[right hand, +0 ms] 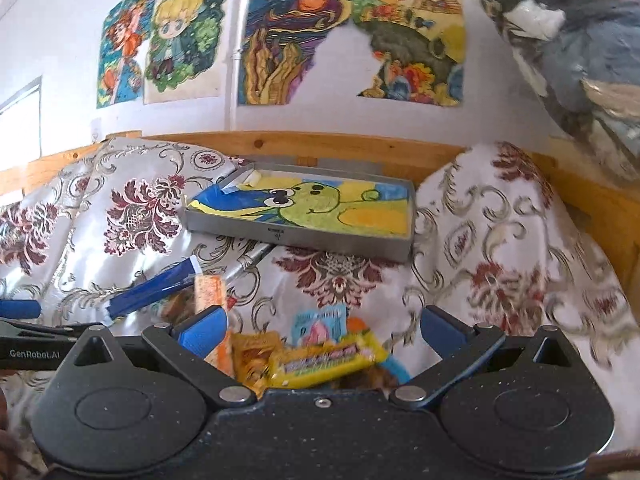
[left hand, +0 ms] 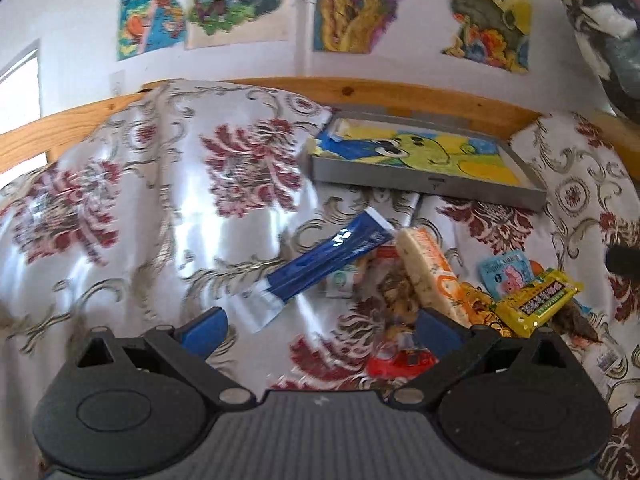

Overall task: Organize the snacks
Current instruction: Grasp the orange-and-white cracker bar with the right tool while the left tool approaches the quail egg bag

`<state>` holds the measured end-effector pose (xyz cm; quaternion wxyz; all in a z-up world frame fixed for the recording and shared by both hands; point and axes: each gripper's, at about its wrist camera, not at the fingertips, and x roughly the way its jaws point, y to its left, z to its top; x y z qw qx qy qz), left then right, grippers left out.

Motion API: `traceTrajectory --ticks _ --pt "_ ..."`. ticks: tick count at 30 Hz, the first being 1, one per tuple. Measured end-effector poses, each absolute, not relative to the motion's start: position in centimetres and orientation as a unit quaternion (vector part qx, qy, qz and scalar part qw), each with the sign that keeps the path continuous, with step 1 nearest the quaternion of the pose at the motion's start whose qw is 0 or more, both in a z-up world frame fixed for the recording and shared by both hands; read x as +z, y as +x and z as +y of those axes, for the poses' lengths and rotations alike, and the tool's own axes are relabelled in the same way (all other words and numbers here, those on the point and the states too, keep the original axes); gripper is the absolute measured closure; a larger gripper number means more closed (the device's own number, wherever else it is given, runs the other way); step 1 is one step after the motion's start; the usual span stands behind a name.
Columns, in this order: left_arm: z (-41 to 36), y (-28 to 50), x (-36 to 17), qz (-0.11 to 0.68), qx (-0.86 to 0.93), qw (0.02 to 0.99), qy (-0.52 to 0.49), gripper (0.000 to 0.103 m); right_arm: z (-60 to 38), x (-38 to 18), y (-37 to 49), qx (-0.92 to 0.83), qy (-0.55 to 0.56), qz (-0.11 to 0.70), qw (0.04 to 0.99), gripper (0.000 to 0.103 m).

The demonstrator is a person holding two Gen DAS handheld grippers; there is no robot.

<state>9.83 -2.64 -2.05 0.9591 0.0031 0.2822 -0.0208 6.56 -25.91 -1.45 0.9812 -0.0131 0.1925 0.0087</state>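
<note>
A heap of snacks lies on a floral cloth. In the left wrist view a blue bar (left hand: 332, 258) lies tilted, with an orange-and-cream packet (left hand: 430, 270), a yellow candy bar (left hand: 534, 304), a light-blue pink-figure sachet (left hand: 506, 276) and a red wrapper (left hand: 396, 362) to its right. My left gripper (left hand: 320, 330) is open just in front of the blue bar, holding nothing. In the right wrist view my right gripper (right hand: 322, 332) is open over the yellow candy bar (right hand: 326, 362), a gold packet (right hand: 252, 356) and the sachet (right hand: 320, 324). Behind stands a grey tray (right hand: 340, 242) lined with a frog drawing.
A wooden rail (right hand: 320, 146) runs behind the cloth, with colourful drawings (right hand: 288, 40) on the white wall above. A bundle of dark fabric (right hand: 580, 48) hangs at the upper right. The left gripper's arm (right hand: 28, 344) shows at the right wrist view's left edge. The cloth (left hand: 140, 200) bulges at left.
</note>
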Motion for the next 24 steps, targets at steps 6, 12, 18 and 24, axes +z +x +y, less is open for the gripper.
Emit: traceTrajectory --ticks 6,12,18,24 --pt "-4.0 12.4 -3.7 0.293 -0.04 0.954 0.046 0.001 -25.1 -2.8 10.3 0.034 -0.065 0.191 0.979 0.001" --pt "-4.1 14.1 -5.3 0.299 -0.046 0.949 0.085 0.001 -23.8 -4.2 12.9 0.091 -0.077 0.209 0.971 0.001" --pt "-2.6 14.2 -6.8 0.307 -0.046 0.948 0.07 0.001 -21.6 -6.2 14.9 0.139 -0.098 0.247 0.954 0.001" --pt "-1.2 14.5 -6.9 0.315 -0.051 0.948 0.024 0.001 -20.0 -8.3 16.7 0.158 -0.121 0.293 0.935 0.001"
